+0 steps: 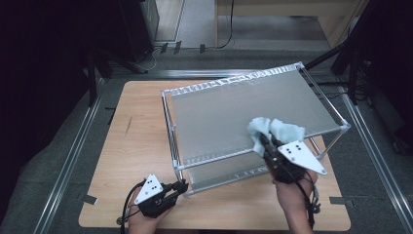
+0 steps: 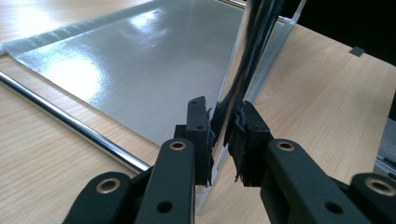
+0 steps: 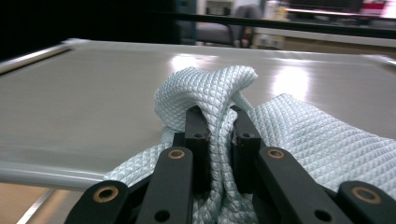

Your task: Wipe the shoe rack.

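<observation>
My right gripper (image 1: 265, 141), right of centre in the high view, pinches a bunched pale blue cloth (image 1: 276, 130) between its jaws. The cloth lies on the top grey panel of a two-tier metal shelf rack (image 1: 234, 105), near the panel's lower right edge, spilling up and right of the jaws. At lower left, my left gripper (image 1: 181, 187) is clamped on the rack's chrome corner post (image 2: 243, 70). The rack stands on a wooden table (image 1: 131, 146). I can read no writing.
</observation>
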{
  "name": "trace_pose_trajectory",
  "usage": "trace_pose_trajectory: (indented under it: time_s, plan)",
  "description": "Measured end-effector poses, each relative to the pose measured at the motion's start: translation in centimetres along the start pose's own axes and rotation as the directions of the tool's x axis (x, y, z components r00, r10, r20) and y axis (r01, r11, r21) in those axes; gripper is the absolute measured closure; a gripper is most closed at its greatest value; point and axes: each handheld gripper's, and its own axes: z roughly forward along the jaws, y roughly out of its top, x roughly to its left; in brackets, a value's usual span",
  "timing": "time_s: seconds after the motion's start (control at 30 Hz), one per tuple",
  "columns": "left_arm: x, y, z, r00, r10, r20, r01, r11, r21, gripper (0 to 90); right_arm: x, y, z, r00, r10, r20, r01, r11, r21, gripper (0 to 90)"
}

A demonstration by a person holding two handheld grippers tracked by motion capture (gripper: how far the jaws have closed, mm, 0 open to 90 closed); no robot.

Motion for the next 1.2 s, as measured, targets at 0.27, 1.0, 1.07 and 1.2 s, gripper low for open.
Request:
trace_pose_trajectory:
  time_s: [0.27, 1.0, 1.07, 1.2]
  plan:
    - [-1.3, 0.0, 0.5, 0.9997, 0.011, 0.022, -0.011, 0.9999, 0.005, 78.8, 7.3, 0.2, 1.1, 0.9756, -0.04, -0.216, 0.039, 0.999, -0.007, 81.5]
    - [-1.3, -0.1, 0.4, 0.999, 0.031, 0.032, -0.031, 0.9995, 0.008, 79.3, 1.3, 1.0, 2.3, 0.9921, -0.113, -0.053, 0.118, 0.989, 0.093, 80.7]
    - [-1.3, -0.1, 0.3, 0.9989, 0.033, 0.034, -0.034, 0.9994, 0.009, 79.3, -1.2, 1.0, 2.3, 0.9967, -0.068, -0.046, 0.072, 0.992, 0.107, 80.7]
    - [-1.2, -0.1, 0.3, 0.9986, 0.038, 0.037, -0.039, 0.9992, 0.01, 79.3, -5.5, 1.0, 2.0, 0.9983, -0.03, 0.049, 0.024, 0.993, 0.116, 80.9]
